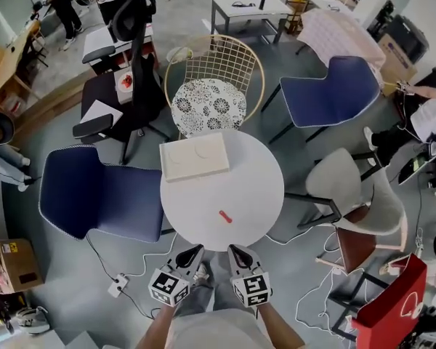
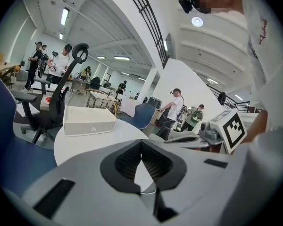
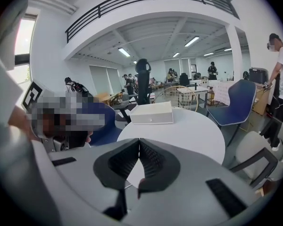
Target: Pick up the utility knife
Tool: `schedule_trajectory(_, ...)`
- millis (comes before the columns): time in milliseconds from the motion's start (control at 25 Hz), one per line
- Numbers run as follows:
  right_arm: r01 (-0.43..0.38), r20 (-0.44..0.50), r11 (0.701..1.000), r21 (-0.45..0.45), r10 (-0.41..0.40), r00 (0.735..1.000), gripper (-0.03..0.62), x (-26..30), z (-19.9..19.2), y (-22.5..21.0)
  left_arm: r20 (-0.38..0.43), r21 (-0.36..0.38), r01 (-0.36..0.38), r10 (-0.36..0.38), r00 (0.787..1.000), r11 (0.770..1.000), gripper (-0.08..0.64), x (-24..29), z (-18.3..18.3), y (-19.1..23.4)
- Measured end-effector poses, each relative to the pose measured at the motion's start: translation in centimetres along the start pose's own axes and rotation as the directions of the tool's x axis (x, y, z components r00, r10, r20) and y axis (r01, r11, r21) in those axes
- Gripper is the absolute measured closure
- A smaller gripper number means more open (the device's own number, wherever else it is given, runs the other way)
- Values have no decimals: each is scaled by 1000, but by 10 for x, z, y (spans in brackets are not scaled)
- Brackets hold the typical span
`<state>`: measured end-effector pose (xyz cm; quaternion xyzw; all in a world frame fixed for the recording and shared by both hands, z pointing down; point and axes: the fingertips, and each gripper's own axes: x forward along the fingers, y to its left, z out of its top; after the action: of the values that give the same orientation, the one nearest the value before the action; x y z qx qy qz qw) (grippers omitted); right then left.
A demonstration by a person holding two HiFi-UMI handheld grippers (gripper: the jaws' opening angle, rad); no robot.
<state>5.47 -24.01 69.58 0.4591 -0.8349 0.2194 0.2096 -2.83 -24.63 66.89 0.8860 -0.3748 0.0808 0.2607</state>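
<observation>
A small red utility knife [image 1: 225,216] lies on the near right part of the round white table [image 1: 254,180]. Both grippers hover side by side just off the table's near edge, pointing at it. My left gripper [image 1: 194,251] [image 2: 141,143] is shut with nothing between its pads. My right gripper [image 1: 237,251] [image 3: 139,141] is also shut and empty, a short way in front of the knife. The knife is hidden behind the jaws in both gripper views. The right gripper's marker cube [image 2: 233,128] shows in the left gripper view.
A flat white box [image 1: 194,156] [image 2: 88,120] [image 3: 152,112] sits on the table's far left. Chairs ring the table: blue [image 1: 94,195], gold wire [image 1: 208,100], blue [image 1: 330,93], pale grey [image 1: 349,187]. Cables and a power strip [image 1: 118,286] lie on the floor.
</observation>
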Motion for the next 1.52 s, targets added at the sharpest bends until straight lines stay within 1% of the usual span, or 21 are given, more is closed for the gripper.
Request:
schedule_trajectory(80, -4, -15, 1000, 5, 4, 1000, 575, 3, -7, -1, -8, -7, -1, 0, 1000, 1000, 548, 3, -4, 1)
schedule_trajectory(160, -12, -40, 1000, -9, 11, 999, 575, 6, -16, -2, -11, -16, -3, 2, 1000, 1000, 548, 5, -7, 1)
schedule_trajectory(240, -22, -70, 997, -68, 17, 997, 575, 10, -23, -3, -15, -23, -4, 4, 1000, 1000, 548, 7, -9, 1)
schedule_trajectory(320, -39, -112, 985, -170, 20, 993, 575, 15, -28, -3, -20, -28, -5, 4, 1000, 1000, 548, 8, -11, 2)
schedule_trajectory(440, -72, -178, 940, -333, 13, 984, 575, 24, -38, -6, -17, -35, -9, 9, 1000, 999, 548, 9, -11, 3)
schedule_trajectory(560, -116, -233, 880, -462, 6, 972, 575, 32, -50, -11, -12, -41, -13, 13, 1000, 999, 548, 10, -10, 3)
schedule_trajectory(640, -144, -268, 844, -517, 0, 963, 575, 37, -59, -14, -12, -48, -19, 18, 1000, 999, 548, 9, -12, 3)
schedule_trajectory(680, -156, -283, 830, -535, -2, 959, 575, 39, -63, -15, -13, -51, -22, 21, 1000, 998, 548, 8, -13, 3)
schedule_trajectory(760, -174, -306, 819, -547, -2, 952, 575, 44, -69, -18, -16, -56, -28, 28, 999, 998, 548, 7, -14, 6)
schedule_trajectory(800, -179, -315, 822, -541, 0, 949, 575, 46, -71, -20, -17, -58, -31, 30, 999, 998, 548, 7, -14, 7)
schedule_trajectory(880, -187, -333, 838, -512, 7, 943, 575, 49, -75, -23, -15, -64, -38, 37, 999, 997, 548, 5, -13, 7)
schedule_trajectory(1120, -164, -341, 903, -396, 21, 940, 574, 65, -75, -32, -10, -70, -47, 46, 999, 996, 548, 2, -13, 8)
schedule_trajectory(1160, -171, -351, 913, -371, 32, 936, 562, 69, -75, -33, -9, -71, -46, 45, 999, 996, 548, 2, -13, 7)
schedule_trajectory(1200, -177, -362, 920, -349, 41, 931, 474, 73, -75, -35, -9, -72, -44, 44, 999, 996, 548, 3, -13, 6)
schedule_trajectory(1240, -178, -371, 926, -332, 45, 927, 428, 77, -76, -37, -9, -73, -43, 42, 999, 996, 548, 3, -13, 5)
schedule_trajectory(1360, -157, -384, 939, -307, 29, 923, 425, 85, -77, -45, -11, -77, -41, 40, 999, 996, 548, 3, -15, 2)
schedule_trajectory(1520, -143, -399, 948, -285, 19, 917, 426, 94, -79, -52, -16, -86, -42, 41, 999, 995, 548, 1, -20, 2)
